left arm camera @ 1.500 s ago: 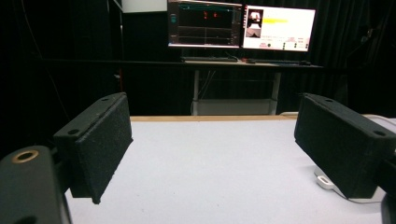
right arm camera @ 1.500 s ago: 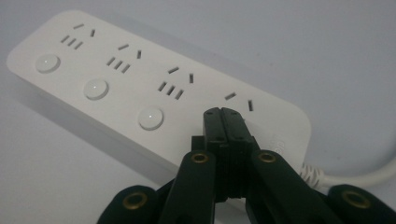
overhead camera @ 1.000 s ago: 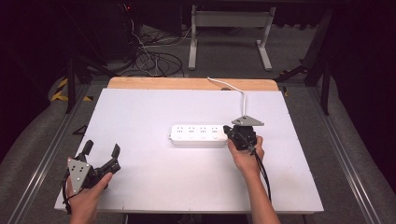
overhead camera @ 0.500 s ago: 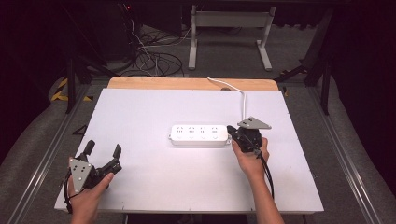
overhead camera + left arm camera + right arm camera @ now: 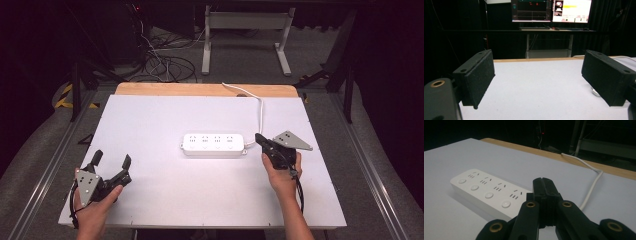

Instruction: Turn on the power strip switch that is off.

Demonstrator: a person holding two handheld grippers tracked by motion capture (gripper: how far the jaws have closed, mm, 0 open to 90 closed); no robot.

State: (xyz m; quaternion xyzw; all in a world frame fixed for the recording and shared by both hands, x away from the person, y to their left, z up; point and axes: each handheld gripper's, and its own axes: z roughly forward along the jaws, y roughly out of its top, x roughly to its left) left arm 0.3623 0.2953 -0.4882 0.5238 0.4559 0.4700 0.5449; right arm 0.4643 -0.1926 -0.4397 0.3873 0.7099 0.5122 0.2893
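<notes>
Power strip [image 5: 214, 144]: white, four sockets with four round buttons, lying flat mid-table on the white table [image 5: 160, 120]; white cord [image 5: 259, 111] runs from its right end toward the far wooden edge.
Right gripper [image 5: 260, 140]: jaws pressed fully together, nothing held between them; tip seen just beside the strip's right end, contact cannot be told.
Change, right: over the last second the gripper was pulled slightly right and nearer the person, away from the strip's end; jaws stayed closed.
Left gripper [image 5: 111, 161]: jaws spread wide, empty; parked at the near-left corner, well apart from the strip, not moved since a second ago.
Strip position: unchanged across the second.
Meaning: likely a button press or nudge at the right end is finished or being reset; no grasp yet made.
</notes>
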